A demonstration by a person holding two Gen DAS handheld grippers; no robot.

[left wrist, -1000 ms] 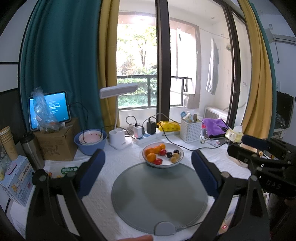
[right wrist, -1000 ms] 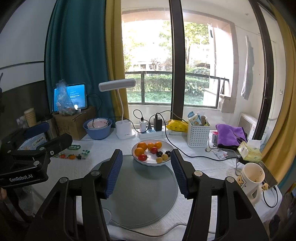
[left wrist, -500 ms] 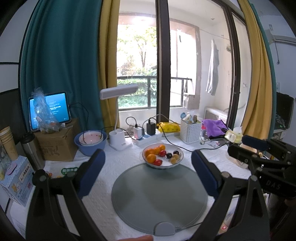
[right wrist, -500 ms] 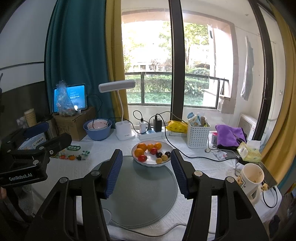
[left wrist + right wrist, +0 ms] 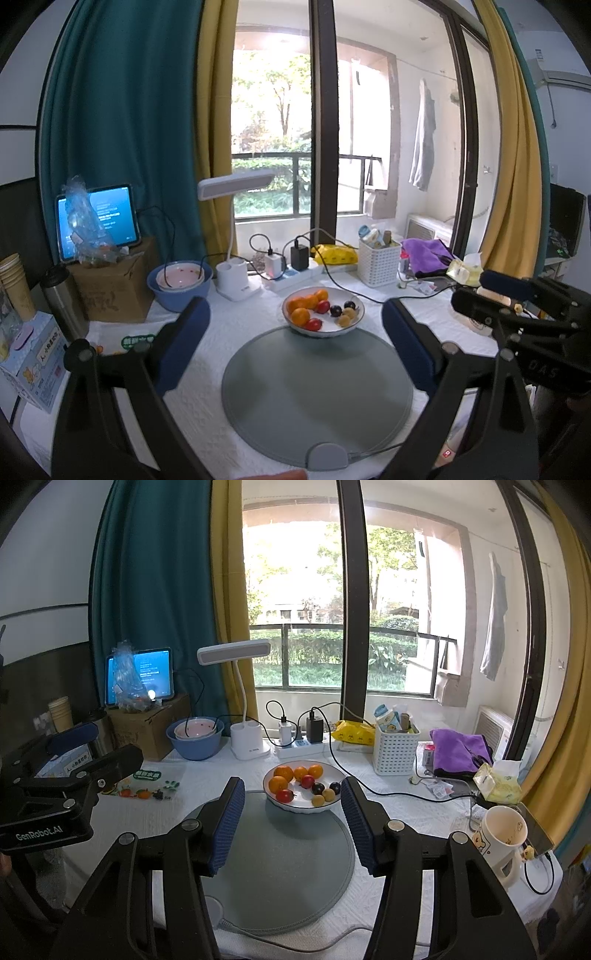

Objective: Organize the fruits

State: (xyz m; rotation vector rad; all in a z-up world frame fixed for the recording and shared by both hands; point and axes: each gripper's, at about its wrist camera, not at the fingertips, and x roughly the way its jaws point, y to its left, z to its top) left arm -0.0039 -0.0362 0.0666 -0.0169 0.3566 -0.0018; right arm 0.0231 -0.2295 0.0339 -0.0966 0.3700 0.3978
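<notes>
1. The right wrist view shows a mug (image 5: 503, 834) at the right table edge and a fruit sticker sheet (image 5: 147, 788) on the left. The left wrist view shows neither of them whole.
2. The left wrist view shows a stack of paper cups (image 5: 13, 286) and a blue box (image 5: 31, 363) up close.
3. The white bowl (image 5: 323, 329) of fruit sits at the far edge of the round gray mat (image 5: 317, 398).
4. The left gripper (image 5: 295, 347) is wide open and holds nothing. The bowl lies ahead, between its blue pads, not touching.
5. The right gripper (image 5: 291, 821) is open too, with a smaller gap, and empty. The bowl sits just past its tips.
6. In the bowl are oranges (image 5: 283, 773), red fruits (image 5: 284, 795), dark ones and yellow ones, maybe plums and grapes; they are too small to tell.
7. The mat's near edge is hidden behind the gripper arms.
</notes>
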